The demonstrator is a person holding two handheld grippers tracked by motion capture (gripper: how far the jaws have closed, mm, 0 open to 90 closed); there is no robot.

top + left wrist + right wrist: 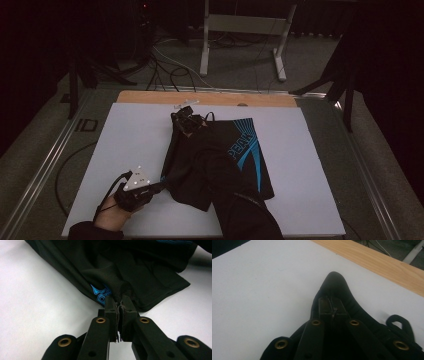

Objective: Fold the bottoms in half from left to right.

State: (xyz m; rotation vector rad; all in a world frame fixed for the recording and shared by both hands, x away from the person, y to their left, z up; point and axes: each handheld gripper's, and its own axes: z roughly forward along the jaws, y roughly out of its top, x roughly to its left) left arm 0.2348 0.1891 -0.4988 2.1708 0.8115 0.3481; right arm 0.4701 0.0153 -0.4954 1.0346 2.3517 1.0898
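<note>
Jaws of my left gripper [119, 307] are pinched tight on a bunched fold of the black shorts [220, 160], near their hem on my side, beside a small blue print [100, 295]; my right gripper [332, 307] is likewise clenched on a peak of the same fabric at the far end of the shorts, where a drawstring loop [398, 321] lies just beside it; the shorts themselves lie spread on the white board [310, 150], blue PEAK lettering [240, 145] on the leg to the right of my right gripper. I judge the risk to be slippage: each grip takes only a small ridge of cloth, so a quick pull apart could drag the fabric out of one pinch, or lift a single layer and leave the shorts twisted; the drawstring could also snag. The high view gives me the whole garment and both grippers relative to it; the gripper views alone show how little cloth sits between each pair of jaws.
</note>
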